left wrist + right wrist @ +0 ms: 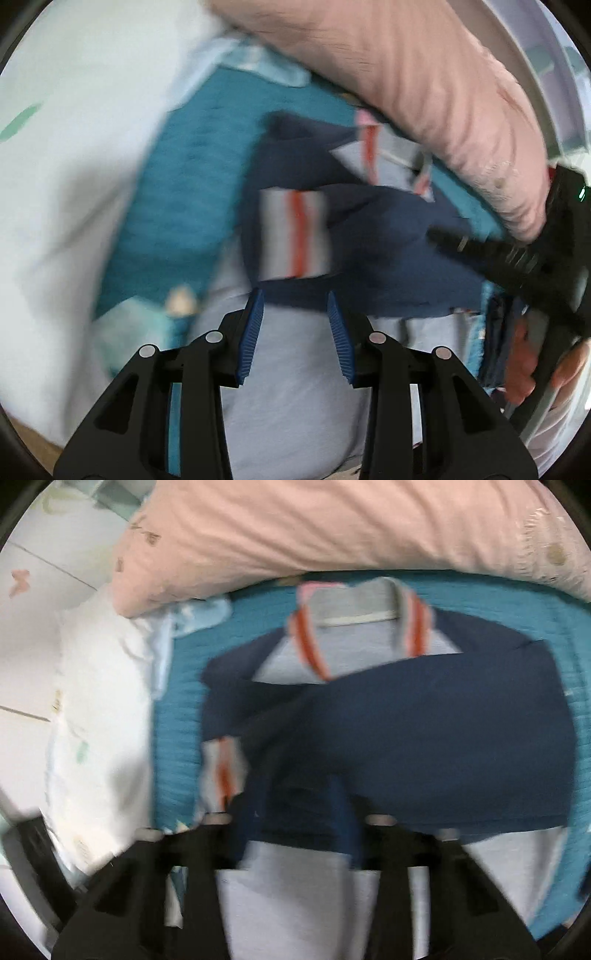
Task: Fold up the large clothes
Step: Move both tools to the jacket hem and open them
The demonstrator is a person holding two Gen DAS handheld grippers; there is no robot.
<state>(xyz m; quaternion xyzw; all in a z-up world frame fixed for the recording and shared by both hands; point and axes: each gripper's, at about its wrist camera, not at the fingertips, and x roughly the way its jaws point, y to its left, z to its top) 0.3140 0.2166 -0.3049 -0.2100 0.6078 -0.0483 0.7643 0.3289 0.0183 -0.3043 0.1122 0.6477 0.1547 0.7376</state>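
On the teal blanket (177,760): one navy-and-grey shirt (443,738), sleeves folded in. My left gripper (295,295) hangs apart above it; my right gripper (299,812), blurred, seemingly apart too.

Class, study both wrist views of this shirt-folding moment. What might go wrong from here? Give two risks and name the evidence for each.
1. The left claw is open above the grey-and-navy polo shirt, so the navy sleeve already folded across may slide back.
2. The pink pillow lies close behind the shirt's collar; a further fold towards it could snag or bunch there. Both views are blurred, so the right claw's grip cannot be judged.
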